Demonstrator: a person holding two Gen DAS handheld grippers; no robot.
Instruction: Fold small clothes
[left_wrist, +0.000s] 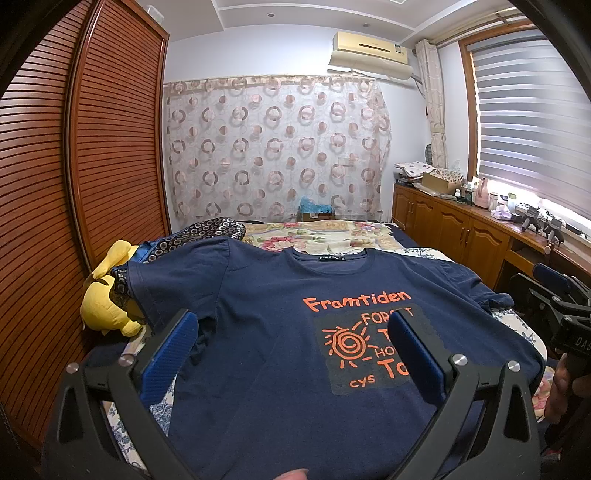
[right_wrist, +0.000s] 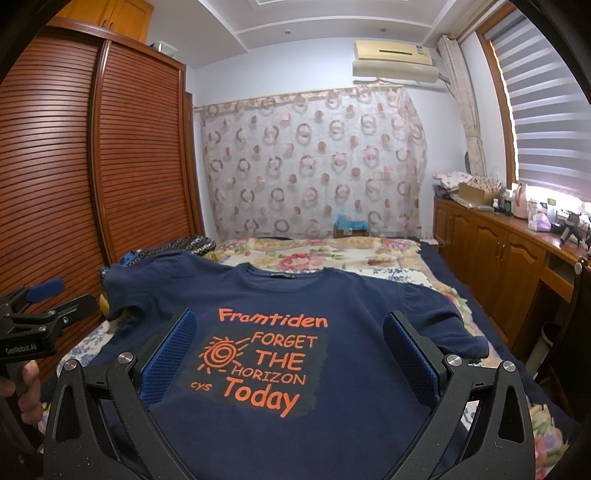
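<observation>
A navy T-shirt (left_wrist: 266, 332) with orange print "Framtiden" lies flat, front up, on the bed, collar away from me; it also fills the right wrist view (right_wrist: 332, 302). My left gripper (left_wrist: 291, 332) is open and empty, hovering over the shirt's lower left part. My right gripper (right_wrist: 290, 332) is open and empty, hovering over the shirt's printed chest. The right gripper shows at the right edge of the left wrist view (left_wrist: 565, 295); the left gripper shows at the left edge of the right wrist view (right_wrist: 40, 306). Both sleeves are spread out.
The bed (right_wrist: 369, 254) has a floral quilt beyond the shirt. A yellow plush toy (left_wrist: 105, 299) and a patterned dark cloth (left_wrist: 207, 230) lie at the left. A slatted wardrobe (left_wrist: 74, 166) stands left; a wooden cabinet (right_wrist: 498, 251) with clutter runs along the right.
</observation>
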